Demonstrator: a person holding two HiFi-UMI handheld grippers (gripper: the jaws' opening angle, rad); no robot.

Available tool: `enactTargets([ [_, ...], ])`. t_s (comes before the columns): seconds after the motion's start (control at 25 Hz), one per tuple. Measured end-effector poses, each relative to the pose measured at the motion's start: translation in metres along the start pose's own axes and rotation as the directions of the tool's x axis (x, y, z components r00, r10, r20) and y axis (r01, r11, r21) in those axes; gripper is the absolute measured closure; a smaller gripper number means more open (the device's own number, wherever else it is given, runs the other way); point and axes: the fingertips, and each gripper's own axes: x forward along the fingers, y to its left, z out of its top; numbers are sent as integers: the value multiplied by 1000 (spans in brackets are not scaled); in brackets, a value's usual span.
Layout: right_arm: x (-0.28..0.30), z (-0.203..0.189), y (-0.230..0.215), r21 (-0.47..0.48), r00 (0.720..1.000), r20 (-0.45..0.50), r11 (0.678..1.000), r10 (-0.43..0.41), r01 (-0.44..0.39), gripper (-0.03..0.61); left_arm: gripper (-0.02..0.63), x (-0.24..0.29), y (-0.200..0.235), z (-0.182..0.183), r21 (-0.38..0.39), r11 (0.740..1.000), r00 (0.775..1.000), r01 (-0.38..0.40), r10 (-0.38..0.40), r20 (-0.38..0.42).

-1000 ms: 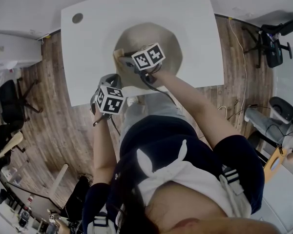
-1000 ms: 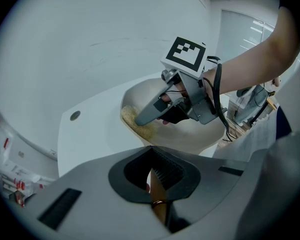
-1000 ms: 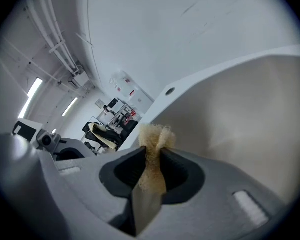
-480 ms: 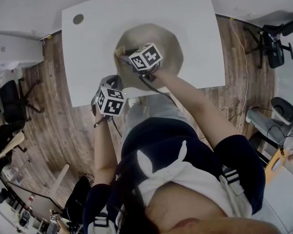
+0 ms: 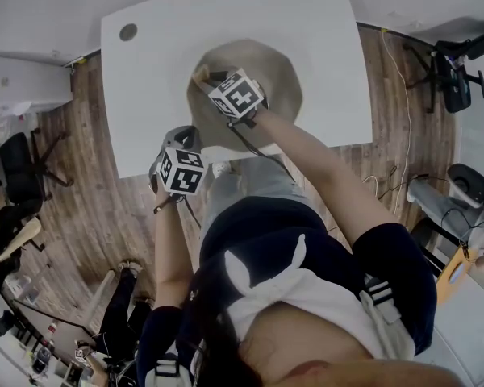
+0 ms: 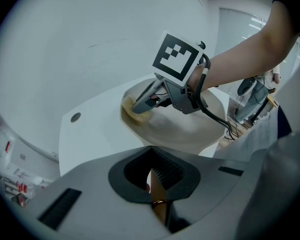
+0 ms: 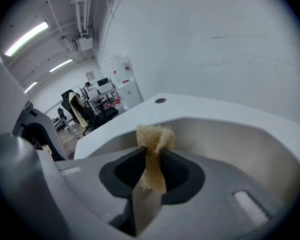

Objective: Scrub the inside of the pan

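Tan scrubber point(image 7: 155, 135) pinched by narrowly parted right gripper point(image 7: 152, 159) inside pan point(image 7: 250, 151).

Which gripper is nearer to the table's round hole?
Right. The right gripper works inside the pan, nearer the hole; the left gripper is at the table's near edge.

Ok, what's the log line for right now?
step: scrub inside pan | right gripper: shut on scrub pad, at pan's wall | left gripper: shut on thin brown handle | pan: on white table
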Motion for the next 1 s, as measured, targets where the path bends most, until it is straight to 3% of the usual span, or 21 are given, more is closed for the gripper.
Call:
enactTargets([
  [0.52,-8,11,-22,-99,992,0,987,-126,125,491,609,0,-1,2,6,1000,1000,-1,1,-6],
  [1.0,-16,17,-49,-77,971,-6,968,-239,238,492,609,0,-3,2,42,999,1000,-12,13,-16],
])
